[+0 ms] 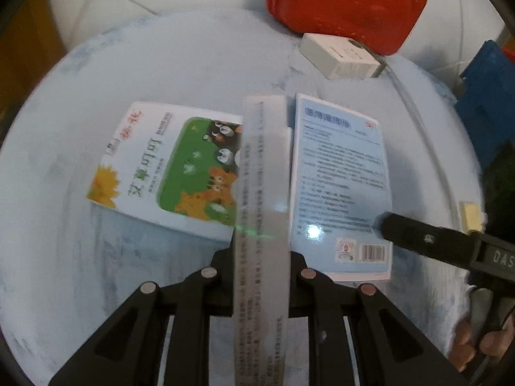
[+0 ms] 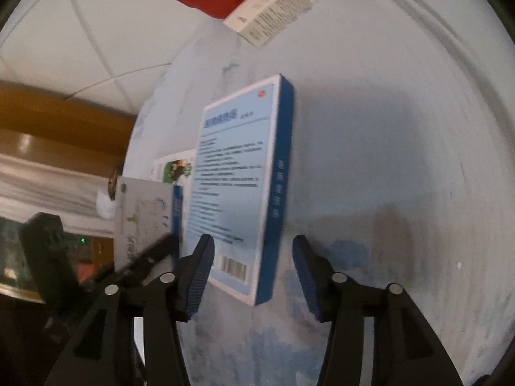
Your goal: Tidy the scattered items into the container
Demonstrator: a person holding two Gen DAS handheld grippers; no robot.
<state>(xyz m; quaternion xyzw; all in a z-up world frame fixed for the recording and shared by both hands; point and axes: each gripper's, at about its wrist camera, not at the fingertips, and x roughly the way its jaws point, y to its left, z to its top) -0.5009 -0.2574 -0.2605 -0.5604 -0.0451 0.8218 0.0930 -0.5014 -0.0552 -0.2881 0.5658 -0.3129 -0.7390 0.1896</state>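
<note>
Straddling the blue box, my right tongs gape wide, its long axis running straight ahead on the worktop; left tongs clamp a grey carton.

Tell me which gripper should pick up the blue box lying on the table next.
Right. The right gripper is open with its fingers either side of the blue box; the left gripper is shut on a grey box.

Blue box showing glossy printed cardboard, light glinting off face. Beside it, green packet looking smooth, coated paper. Round table beneath appearing matt, pale, scuffed. Red case beyond box looking shiny moulded plastic. Right gripper pads showing ribbed blue rubber.
</note>
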